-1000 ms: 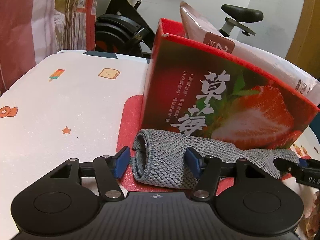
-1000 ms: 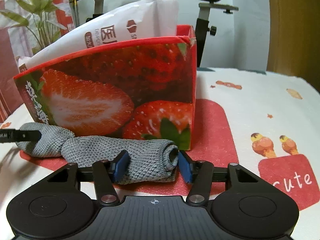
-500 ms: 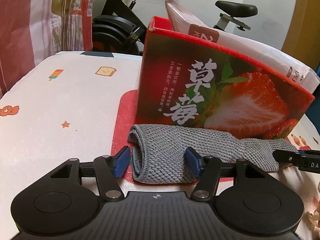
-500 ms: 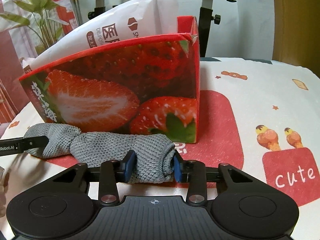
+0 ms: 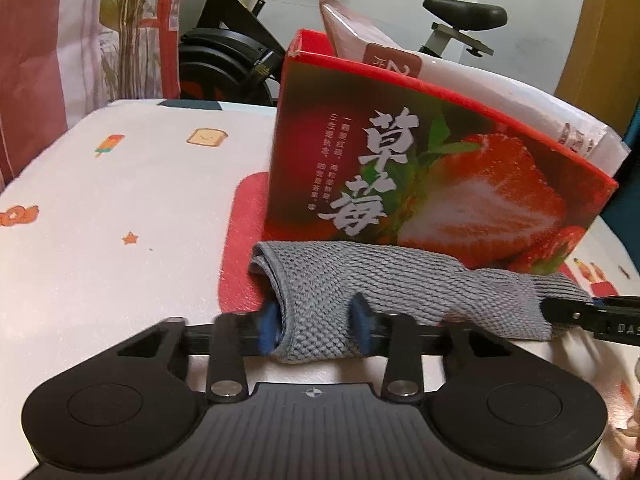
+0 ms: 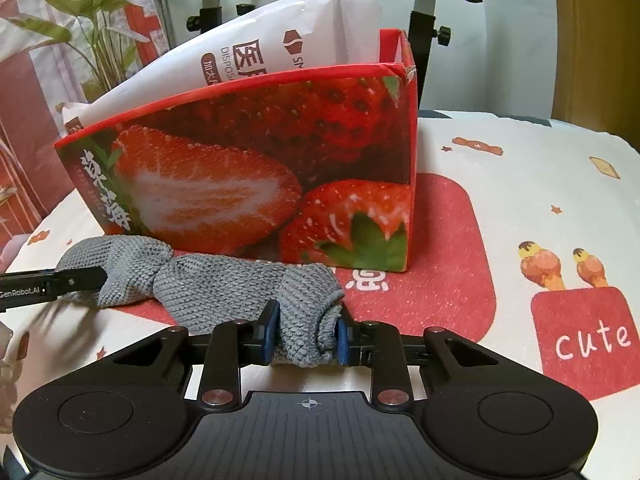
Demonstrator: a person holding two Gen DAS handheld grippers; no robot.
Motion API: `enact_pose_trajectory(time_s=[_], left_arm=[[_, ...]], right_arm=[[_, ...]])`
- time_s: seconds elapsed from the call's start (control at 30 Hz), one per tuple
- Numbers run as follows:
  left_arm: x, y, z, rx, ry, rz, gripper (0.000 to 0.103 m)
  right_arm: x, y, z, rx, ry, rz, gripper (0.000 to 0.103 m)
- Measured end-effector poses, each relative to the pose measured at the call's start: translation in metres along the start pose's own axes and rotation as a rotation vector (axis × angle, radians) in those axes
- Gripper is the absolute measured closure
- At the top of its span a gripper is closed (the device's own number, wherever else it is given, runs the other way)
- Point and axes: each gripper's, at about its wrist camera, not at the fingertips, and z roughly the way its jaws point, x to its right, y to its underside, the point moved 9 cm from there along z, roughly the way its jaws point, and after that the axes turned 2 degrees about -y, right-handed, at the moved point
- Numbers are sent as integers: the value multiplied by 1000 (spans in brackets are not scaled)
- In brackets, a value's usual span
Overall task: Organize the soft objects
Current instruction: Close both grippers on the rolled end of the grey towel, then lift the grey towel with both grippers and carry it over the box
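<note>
1. I have the cloth lying rolled on the table, right along the front of the box, one end in each tool.
2. My left gripper is clamped on the cloth's left end; the blue pads press into the roll from both sides.
3. My right gripper is squeezed onto the other end, and the fabric bunches between its pads.
4. The step in hand, as I judge it, is lifting the cloth as one piece and dropping it into the box.
5. To do it well, I would raise both ends together and level, so neither end drags and the roll does not unwind.
6. The middle will likely sag. I would keep light tension between the two tools, not so much that an end pulls free.
7. The box wall is tall and close. I need to clear its front rim before moving forward, or the sagging middle may catch it and tip the box.
8. A white bag already fills the back of the box, so I would aim for the gap along the front wall.
9. I would release only once the cloth rests inside.
</note>
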Motion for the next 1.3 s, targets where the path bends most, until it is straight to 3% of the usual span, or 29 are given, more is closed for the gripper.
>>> enact_pose_trajectory(time_s=[0.03,0.1,0.33,0.73,0.97,1.13,1.3], left_arm=[[1,1,-1,-4,15,-12,81],[2,2,-4,-3,26,-23,84],[3,-6,-31,63,41,-28,86],[18,-76,-121,349,104,-13,86],[37,-127,-133,463,93,46,86],[45,-158,-106,438,88,75,86],[50,-174,-53,323,86,105,86]], right_arm=[[-1,1,-1,-1,-2,0,79],[-4,1,-5,6,-7,-5,80],[-14,-17,-35,85,-35,-37,82],[-45,-92,-122,352,-82,-170,82],[-51,-149,-139,443,-48,-260,82],[-48,-186,-113,443,-7,-269,82],[-37,-207,-64,371,44,-282,82]])
